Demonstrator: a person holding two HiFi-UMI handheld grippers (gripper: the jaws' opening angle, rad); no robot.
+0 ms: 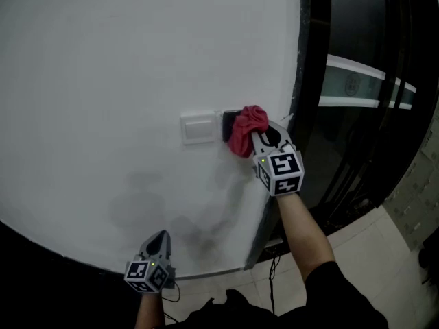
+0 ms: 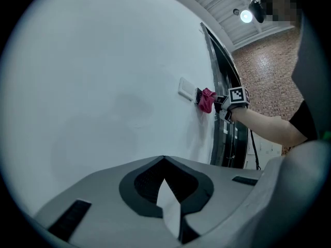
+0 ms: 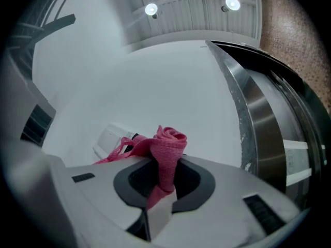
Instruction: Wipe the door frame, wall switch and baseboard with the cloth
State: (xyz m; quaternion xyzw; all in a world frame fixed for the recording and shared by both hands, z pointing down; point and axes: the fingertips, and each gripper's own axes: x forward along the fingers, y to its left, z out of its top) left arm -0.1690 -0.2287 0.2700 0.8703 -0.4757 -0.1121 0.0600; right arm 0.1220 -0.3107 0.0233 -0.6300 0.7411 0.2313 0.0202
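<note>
Head view shows a broad white painted wall (image 1: 103,60) ahead of both tools, bounded just right of the right gripper (image 1: 259,139) by a tall dark door frame (image 1: 310,81). A white rectangular plastic wall switch (image 1: 197,129) is set just left of that gripper's tips. A crumpled pink-red fabric cloth (image 1: 247,130) is clamped between its jaws and held against the wall beside the switch. The left gripper (image 1: 159,238) is held lower, its jaws closed together on nothing, facing bare wall.

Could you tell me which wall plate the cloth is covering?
The dark plate by the door frame; the cloth leaves the white switch beside it bare.
</note>
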